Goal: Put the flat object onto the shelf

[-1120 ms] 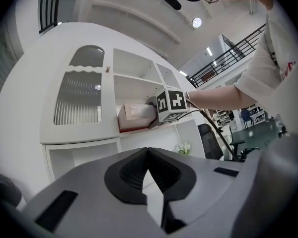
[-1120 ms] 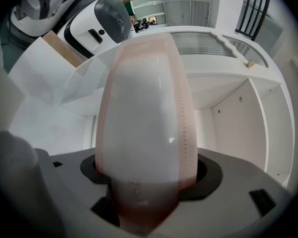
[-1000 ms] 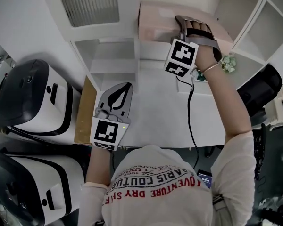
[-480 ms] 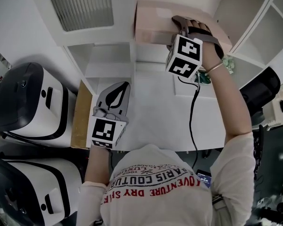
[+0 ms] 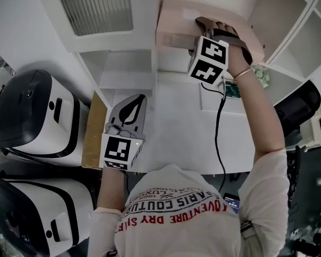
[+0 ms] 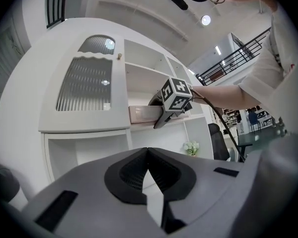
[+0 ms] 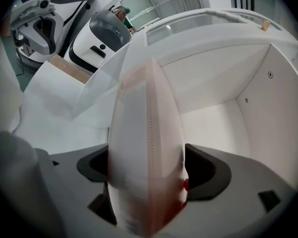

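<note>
In the head view, my left tool [image 5: 140, 99] lies low over the white bench [image 5: 176, 138], near its left edge, and points toward the shelf [image 5: 123, 63]. My right tool [image 5: 199, 22] is raised up to an upper compartment of this shelf. The flat object [image 5: 176, 20], a pale pink box, is there in front of it, lying across the opening of the compartment. Two white and black machines [image 5: 32, 114] stand at the left, beside the bench.

In the left gripper view, the jaws of my left tool are closed, the tips meet and nothing is between them. Farther away I see the flat object resting on a shelf board, with my right tool at its right end.

In the right gripper view, the flat object stands edge-on between the jaws of my right tool and reaches into the white compartment. These jaws have just been opening. They stand wide now, the box sides are close to the pads, and the pads do not seem to press on it.
</note>
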The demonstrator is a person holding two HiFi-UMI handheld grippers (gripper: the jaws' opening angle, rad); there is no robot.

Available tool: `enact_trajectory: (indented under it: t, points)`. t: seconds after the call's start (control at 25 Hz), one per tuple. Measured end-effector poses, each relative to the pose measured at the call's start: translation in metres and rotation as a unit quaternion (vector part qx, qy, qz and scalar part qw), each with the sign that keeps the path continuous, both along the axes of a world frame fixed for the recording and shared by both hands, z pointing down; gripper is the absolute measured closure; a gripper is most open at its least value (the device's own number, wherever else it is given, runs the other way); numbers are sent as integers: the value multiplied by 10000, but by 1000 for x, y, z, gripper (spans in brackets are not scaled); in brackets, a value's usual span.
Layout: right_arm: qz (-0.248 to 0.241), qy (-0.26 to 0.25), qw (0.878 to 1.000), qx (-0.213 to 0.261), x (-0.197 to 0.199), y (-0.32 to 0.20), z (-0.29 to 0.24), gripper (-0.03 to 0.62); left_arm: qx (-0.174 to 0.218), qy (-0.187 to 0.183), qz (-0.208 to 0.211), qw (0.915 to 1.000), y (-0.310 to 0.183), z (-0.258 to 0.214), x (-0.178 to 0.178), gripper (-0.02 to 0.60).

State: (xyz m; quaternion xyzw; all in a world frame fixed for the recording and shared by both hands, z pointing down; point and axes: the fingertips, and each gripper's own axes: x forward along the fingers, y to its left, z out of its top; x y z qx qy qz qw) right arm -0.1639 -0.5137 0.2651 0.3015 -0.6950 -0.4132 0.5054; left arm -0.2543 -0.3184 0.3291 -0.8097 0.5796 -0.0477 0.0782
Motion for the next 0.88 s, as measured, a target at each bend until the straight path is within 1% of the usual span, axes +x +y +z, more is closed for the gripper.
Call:
enact_trajectory:
  t: [0.16, 0.28, 0.48, 0.56, 0.72, 0.88]
  points:
    - [-117, 94, 9998, -122, -2, -4, 3, 177, 8, 19, -7, 10000, -3, -1, -1, 568]
    - [-221, 231, 9994, -146, -1, -9, 7, 163, 36, 18, 22, 10000, -4, -1, 1, 568]
    - [-300, 292, 9990, -184, -2, -14, 11, 143, 23, 28, 14, 10000, -7, 1, 0, 568]
    - [-294, 330, 9990, -115, -3, -18, 12, 123, 35, 54, -8, 10000, -7, 0, -2, 568]
    - [-298, 341, 9990, -16, -2, -20, 11, 114, 38, 67, -48, 10000, -7, 0, -3, 568]
    - [-310, 156, 9990, 298, -2, -14, 5, 115, 47, 83, -63, 9999, -2, -2, -1, 568]
